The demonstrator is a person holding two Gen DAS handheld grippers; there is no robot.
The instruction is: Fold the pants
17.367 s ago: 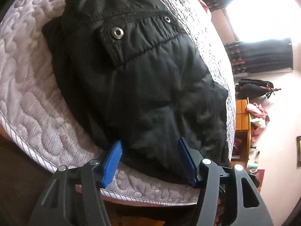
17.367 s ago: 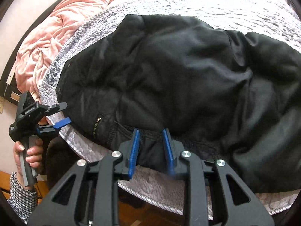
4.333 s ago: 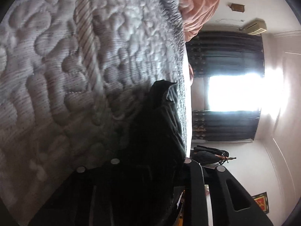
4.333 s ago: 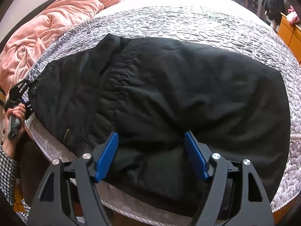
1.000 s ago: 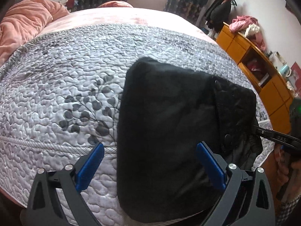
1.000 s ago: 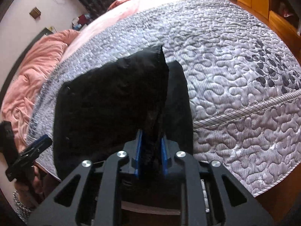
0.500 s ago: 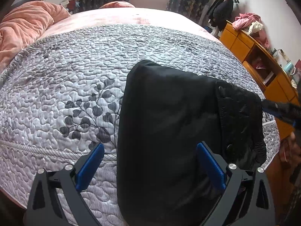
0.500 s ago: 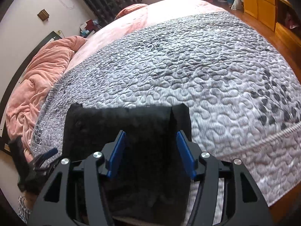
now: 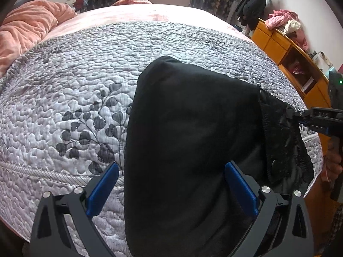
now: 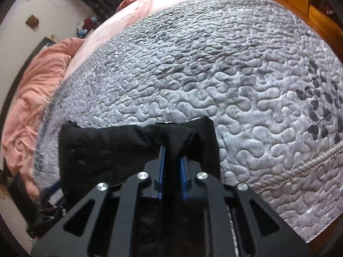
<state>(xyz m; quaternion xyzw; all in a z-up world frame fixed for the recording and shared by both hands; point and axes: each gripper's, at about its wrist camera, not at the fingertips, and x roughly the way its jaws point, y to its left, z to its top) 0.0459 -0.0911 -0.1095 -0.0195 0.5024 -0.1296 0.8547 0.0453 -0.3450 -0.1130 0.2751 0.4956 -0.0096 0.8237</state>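
A bedroom, and a bed (image 9: 64,90) under a grey quilted cover with a leaf print is the work surface. The right gripper (image 10: 171,165) has its jaws pinched together on a fold of the black pants (image 9: 193,139) at their right edge. The left gripper (image 9: 171,184) has its jaws wide apart, straddling the near end of the bundle and holding nothing. The pants sit at the near edge of the bed as a compact, thick rectangle, a snap-button flap showing at the right. By the look of it the folding is nearly done; perhaps one last tuck or a release remains. A pink blanket (image 9: 27,27) lies bunched far left.
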